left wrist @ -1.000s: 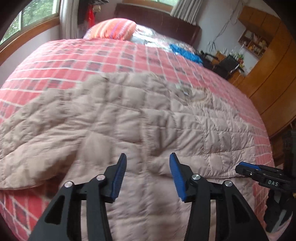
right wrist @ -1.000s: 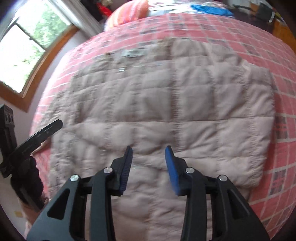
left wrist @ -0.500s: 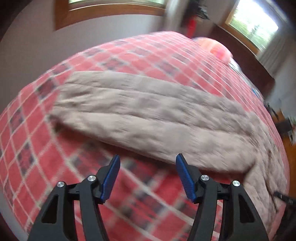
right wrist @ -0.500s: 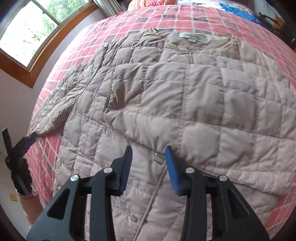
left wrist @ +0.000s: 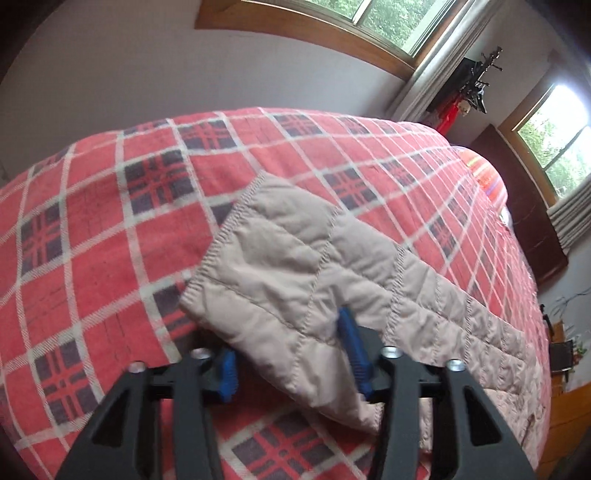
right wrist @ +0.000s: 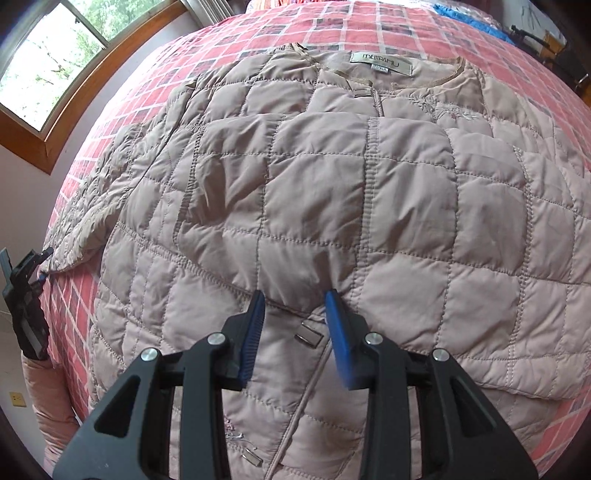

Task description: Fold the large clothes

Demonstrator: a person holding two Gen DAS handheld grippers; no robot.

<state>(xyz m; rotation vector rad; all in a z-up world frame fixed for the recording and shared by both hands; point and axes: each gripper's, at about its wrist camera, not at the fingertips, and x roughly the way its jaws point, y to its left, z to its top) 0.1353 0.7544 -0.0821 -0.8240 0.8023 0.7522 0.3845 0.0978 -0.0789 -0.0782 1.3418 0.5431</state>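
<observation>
One quilted jacket (right wrist: 332, 192) on bed (left wrist: 110, 229) | left tool (left wrist: 291, 354) seemingly straddling sleeve cuff (left wrist: 266, 258), unpinched | right tool (right wrist: 295, 325) spread

- Soft daylight lights both views; no hard shadows fall.
- Left wrist view: the windows (left wrist: 388, 22) at 12 to 2 o'clock glare white, blown out at the 2 o'clock one.
- Right wrist view: a window (right wrist: 48, 55) at 10 o'clock is overexposed.
- Fisheye bulges the bed (left wrist: 92, 221); corners go black.
- The right gripper (right wrist: 295, 314) shows slight motion blur on one blue pad.
</observation>
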